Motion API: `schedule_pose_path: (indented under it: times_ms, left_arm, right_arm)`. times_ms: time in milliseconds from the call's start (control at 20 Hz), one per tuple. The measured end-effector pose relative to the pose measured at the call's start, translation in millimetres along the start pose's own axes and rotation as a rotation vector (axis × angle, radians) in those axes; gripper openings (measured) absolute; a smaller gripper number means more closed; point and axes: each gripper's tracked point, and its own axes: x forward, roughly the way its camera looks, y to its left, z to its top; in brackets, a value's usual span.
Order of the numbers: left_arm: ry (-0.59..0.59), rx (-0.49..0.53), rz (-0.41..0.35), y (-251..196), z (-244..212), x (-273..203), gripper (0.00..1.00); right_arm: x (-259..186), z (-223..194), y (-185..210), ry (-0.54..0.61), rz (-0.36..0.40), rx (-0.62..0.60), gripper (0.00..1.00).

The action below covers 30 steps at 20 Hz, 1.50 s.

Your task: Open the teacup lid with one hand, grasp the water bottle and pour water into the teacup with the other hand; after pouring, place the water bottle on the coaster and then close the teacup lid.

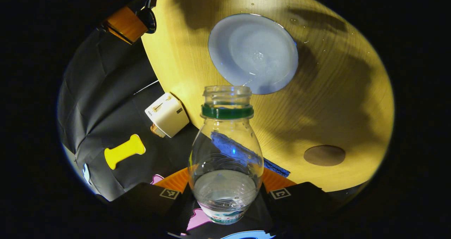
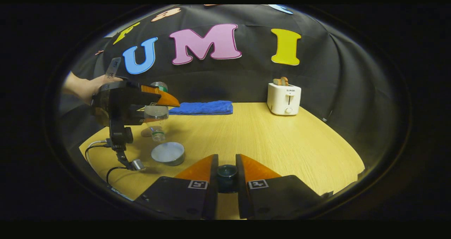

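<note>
- Teacup, a low round cup with a pale bluish-white inside (image 1: 253, 53), is sitting open at twelve o'clock in the left gripper view, on the yellow wooden tabletop (image 1: 338, 101); a little water is glinting on its floor.
- Clear plastic water bottle with a green neck ring (image 1: 226, 151) is tilting mouth-first toward the teacup, its open rim lying at the cup's six o'clock edge and part of its water resting near the base.
- Left gripper (image 1: 225, 196) is closing on the water bottle's lower body, one black finger pressing at each side; the jaws are standing about a bottle's width apart.
- Round brown coaster (image 1: 324, 155) is waiting at four o'clock of the bottle, well apart from the cup.
- Judging from the droplets beading on the wood past the cup, the stream is likely overshooting or dribbling off the rim whenever the tilt is steepening too fast.
- The thin wet bottle may also be slipping or buckling in the pinch.
- Right gripper (image 2: 227, 174) is clamping narrowly on the small dark round teacup lid knob (image 2: 227, 173), held clear of the cup (image 2: 168, 153), which is lying at its ten o'clock; a loosening hold would be dropping the lid.
</note>
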Motion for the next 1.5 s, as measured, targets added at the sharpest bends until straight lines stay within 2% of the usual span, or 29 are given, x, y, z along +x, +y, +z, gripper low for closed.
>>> schedule_pose_path:
  times_ms: [300, 500, 650, 700, 750, 900, 1050, 1250, 1300, 1450, 1500]
  left_arm:
    - [-0.004, 0.051, 0.007, -1, 5, -5, 0.78]
    - [-0.009, 0.054, 0.004, 1, 3, -4, 0.78]
    - [-0.009, 0.044, 0.000, 0, 4, -4, 0.79]
    - [-0.009, 0.042, 0.001, 1, 4, -4, 0.79]
    - [-0.010, 0.034, 0.001, 1, 0, -3, 0.79]
    - [-0.021, -0.032, 0.014, 5, -2, 0, 0.79]
    - [-0.043, -0.247, 0.046, 12, -13, 2, 0.79]
    - [-0.048, -0.643, 0.117, 27, -41, -16, 0.78]
    - [-0.023, -0.755, 0.099, 22, -52, -17, 0.78]
    - [0.020, -1.189, 0.059, 4, -82, -26, 0.78]
    - [0.012, -1.341, 0.077, 3, -91, -28, 0.78]
  right_arm:
    - [3, -1, 2, 0.008, 0.007, 0.002, 0.32]
    - [4, 1, 1, 0.006, 0.006, 0.002, 0.27]
    - [4, 3, -1, 0.003, 0.004, 0.001, 0.27]
    - [5, 3, -2, 0.004, 0.003, 0.002, 0.22]
    - [5, 3, -2, 0.004, 0.003, 0.003, 0.22]
    - [4, 5, -1, 0.003, 0.003, -0.001, 0.32]
    - [4, 8, 0, 0.001, 0.003, -0.005, 0.32]
    - [7, 17, 4, 0.000, 0.006, 0.001, 0.24]
    - [8, 21, 6, -0.002, 0.008, 0.003, 0.22]
    - [15, 36, 16, -0.018, 0.021, 0.031, 0.31]
    - [17, 42, 20, -0.026, 0.025, 0.034, 0.27]
